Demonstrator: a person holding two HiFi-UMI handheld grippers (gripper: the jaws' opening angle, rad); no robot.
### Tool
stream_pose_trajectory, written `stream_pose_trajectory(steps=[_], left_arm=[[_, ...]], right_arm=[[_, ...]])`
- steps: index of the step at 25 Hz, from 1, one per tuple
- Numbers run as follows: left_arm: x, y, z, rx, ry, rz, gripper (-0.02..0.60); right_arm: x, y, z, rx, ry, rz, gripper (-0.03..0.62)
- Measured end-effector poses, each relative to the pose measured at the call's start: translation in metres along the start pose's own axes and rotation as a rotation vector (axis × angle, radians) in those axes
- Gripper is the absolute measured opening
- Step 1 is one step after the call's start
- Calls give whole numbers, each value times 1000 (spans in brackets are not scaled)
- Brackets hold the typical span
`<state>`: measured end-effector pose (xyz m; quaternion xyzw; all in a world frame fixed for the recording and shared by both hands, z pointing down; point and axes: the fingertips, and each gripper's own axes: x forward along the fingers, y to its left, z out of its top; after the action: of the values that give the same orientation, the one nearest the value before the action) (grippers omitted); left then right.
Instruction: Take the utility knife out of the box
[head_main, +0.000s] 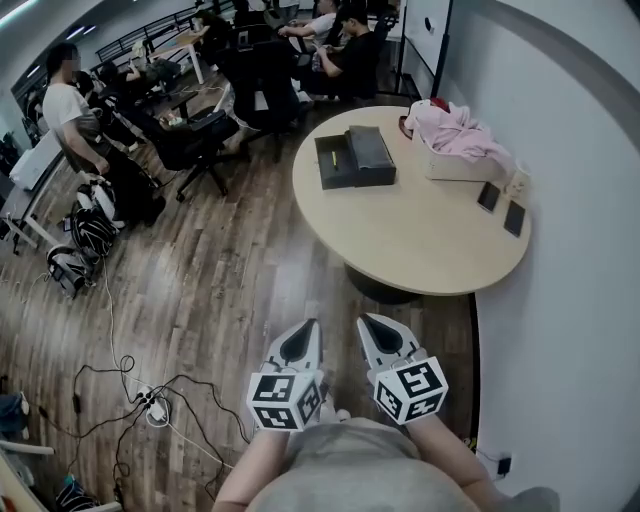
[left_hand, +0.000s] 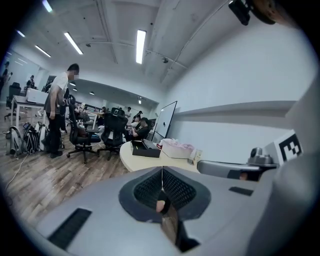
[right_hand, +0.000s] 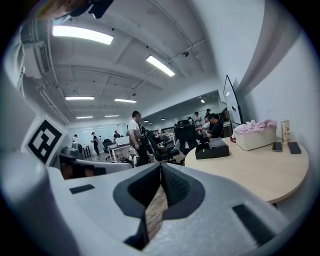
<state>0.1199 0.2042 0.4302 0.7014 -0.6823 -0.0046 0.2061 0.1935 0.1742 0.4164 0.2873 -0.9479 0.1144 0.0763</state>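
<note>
A black box (head_main: 356, 158) lies on the far side of a round beige table (head_main: 420, 240), with its lid beside it. It also shows small in the left gripper view as the black box (left_hand: 145, 149) and in the right gripper view as the black box (right_hand: 212, 149). No utility knife can be made out. Both grippers are held close to the person's body over the wooden floor, well short of the table. My left gripper (head_main: 311, 325) has its jaws together with nothing in them, and so does my right gripper (head_main: 366, 320). Both point toward the table.
A white basket with pink cloth (head_main: 453, 138), two phones (head_main: 501, 206) and a small bottle (head_main: 518, 182) share the table. A white wall (head_main: 570, 200) runs along the right. Cables and a power strip (head_main: 152, 405) lie on the floor at left. Office chairs (head_main: 200, 140) and people stand beyond.
</note>
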Motion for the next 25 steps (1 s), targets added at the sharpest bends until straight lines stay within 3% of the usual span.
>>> stream_pose_trajectory(steps=[9,25], left_arm=[[64,39,27,5,-2,-18,5],[199,150,121,39,20,-104,5]], right_arm=[[69,-32,10,21,12,-9,2],[255,-69,80,29,3,-53,2]])
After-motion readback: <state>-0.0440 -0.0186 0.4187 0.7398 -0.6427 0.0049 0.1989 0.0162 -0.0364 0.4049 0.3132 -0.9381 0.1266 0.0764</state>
